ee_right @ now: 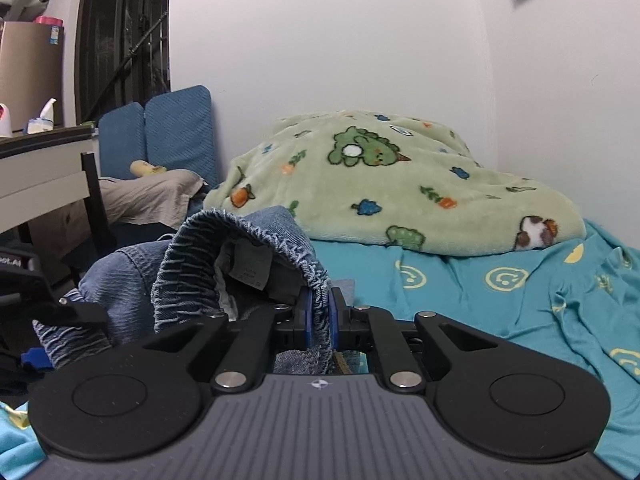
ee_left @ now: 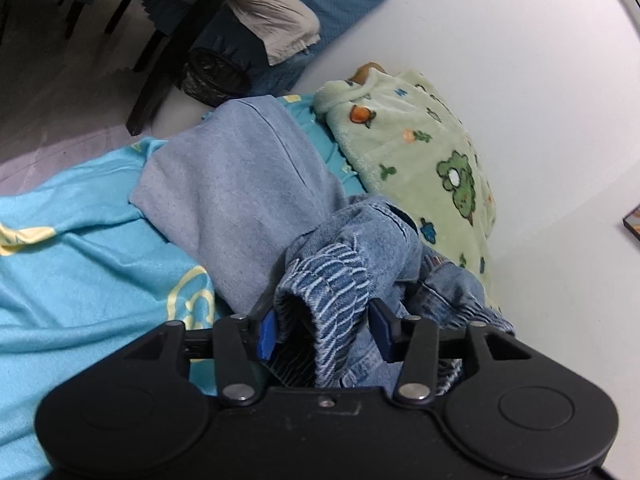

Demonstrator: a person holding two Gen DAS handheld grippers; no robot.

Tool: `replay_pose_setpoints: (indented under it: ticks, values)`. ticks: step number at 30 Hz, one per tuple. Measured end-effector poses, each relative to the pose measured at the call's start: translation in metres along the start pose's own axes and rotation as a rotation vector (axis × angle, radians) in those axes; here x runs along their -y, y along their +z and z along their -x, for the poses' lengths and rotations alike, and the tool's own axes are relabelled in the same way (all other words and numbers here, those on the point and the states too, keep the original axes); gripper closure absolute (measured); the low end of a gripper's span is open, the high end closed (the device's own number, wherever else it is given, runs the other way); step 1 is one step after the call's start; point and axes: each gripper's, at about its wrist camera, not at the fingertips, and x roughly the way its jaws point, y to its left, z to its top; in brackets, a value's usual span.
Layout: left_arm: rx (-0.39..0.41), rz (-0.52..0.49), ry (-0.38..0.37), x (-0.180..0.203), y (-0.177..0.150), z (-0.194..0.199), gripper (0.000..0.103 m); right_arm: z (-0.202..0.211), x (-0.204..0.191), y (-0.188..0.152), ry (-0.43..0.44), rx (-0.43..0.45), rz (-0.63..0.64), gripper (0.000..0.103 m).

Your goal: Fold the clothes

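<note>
A pair of small blue denim trousers [ee_left: 360,248] with an elastic waistband is bunched over the bed. In the left wrist view my left gripper [ee_left: 326,330] has its blue pads wide apart, with the waistband [ee_left: 332,280] bulging between them. In the right wrist view my right gripper [ee_right: 320,316] is shut on the waistband edge [ee_right: 320,308]; the waistband [ee_right: 240,236] arches up to the left with a label inside. The left gripper [ee_right: 48,320] shows at the far left on the same denim. A folded grey-blue garment [ee_left: 240,184] lies beyond.
The bed has a turquoise sheet [ee_left: 80,264] with yellow smiley prints [ee_right: 506,278]. A green fleece blanket [ee_right: 400,184] lies bunched against the white wall [ee_right: 320,40]. A desk [ee_right: 40,168], blue cushions [ee_right: 176,132] and a black bin [ee_left: 212,76] stand to the left.
</note>
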Motion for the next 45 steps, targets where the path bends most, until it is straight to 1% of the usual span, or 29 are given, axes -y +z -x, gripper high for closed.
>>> replay_pose_setpoints:
  ticks: [2,6,9,12,15,18,22,23,24,26,28,29,30,33,35,36,37,39,41,42,45]
  values:
    - [0.007,0.007,0.013,0.0,0.0,0.001,0.057,0.003,0.004,-0.001,0.023,0.005,-0.013,0.095]
    - [0.032,-0.012,0.024,0.0,-0.004,0.008,0.049,0.006,0.019,-0.001,0.058,0.005,-0.074,0.095]
    - [0.041,-0.006,0.026,-0.002,-0.006,0.01,0.048,0.009,0.032,-0.001,0.08,0.008,-0.144,0.096]
    - [0.036,-0.012,0.012,-0.004,-0.009,0.013,0.047,0.012,0.042,0.002,0.081,0.018,-0.202,0.096]
    - [0.026,-0.025,-0.004,0.001,-0.011,0.015,0.047,0.016,0.057,0.008,0.069,0.047,-0.253,0.097]
    - [0.024,-0.058,-0.056,0.011,-0.015,0.02,0.046,0.02,0.072,0.015,0.056,0.076,-0.303,0.097]
    - [-0.012,-0.099,-0.116,0.022,-0.025,0.019,0.046,0.016,0.107,0.021,0.003,0.092,-0.388,0.098]
    - [-0.03,-0.103,-0.131,0.024,-0.027,0.018,0.046,0.014,0.117,0.021,-0.017,0.095,-0.407,0.103]
    - [-0.047,-0.11,-0.148,0.026,-0.031,0.018,0.046,0.016,0.128,0.023,-0.066,0.126,-0.427,0.103]
    - [-0.073,-0.134,-0.159,0.03,-0.037,0.014,0.045,0.018,0.159,0.028,-0.119,0.16,-0.508,0.103]
    - [-0.088,-0.15,-0.159,0.033,-0.04,0.01,0.045,0.02,0.189,0.027,-0.154,0.171,-0.596,0.103]
    - [-0.091,-0.152,-0.157,0.033,-0.041,0.008,0.045,0.02,0.202,0.024,-0.17,0.17,-0.635,0.103]
    - [-0.088,-0.149,-0.155,0.033,-0.041,0.007,0.045,0.019,0.213,0.019,-0.176,0.147,-0.676,0.103]
    - [-0.077,-0.129,-0.149,0.029,-0.04,0.006,0.045,0.013,0.222,-0.002,-0.172,0.068,-0.736,0.103]
    - [-0.073,-0.106,-0.155,0.024,-0.04,0.009,0.045,0.009,0.215,-0.018,-0.129,0.034,-0.769,0.097]
    - [-0.067,-0.093,-0.158,0.022,-0.038,0.01,0.044,0.007,0.212,-0.025,-0.09,0.021,-0.803,0.095]
    - [-0.057,-0.078,-0.163,0.019,-0.036,0.012,0.044,0.005,0.207,-0.032,-0.045,0.012,-0.837,0.09]
    - [-0.036,-0.046,-0.178,0.016,-0.032,0.016,0.038,0.003,0.192,-0.042,0.035,-0.006,-0.874,0.078]
    - [-0.039,-0.017,-0.196,0.013,-0.031,0.013,0.037,-0.001,0.176,-0.045,0.081,-0.039,-0.852,0.058]
    - [-0.052,-0.012,-0.198,0.013,-0.031,0.011,0.037,-0.005,0.169,-0.045,0.094,-0.061,-0.829,0.057]
    - [-0.097,-0.047,-0.191,0.019,-0.037,0.001,0.037,-0.016,0.16,-0.049,0.125,-0.094,-0.809,0.057]
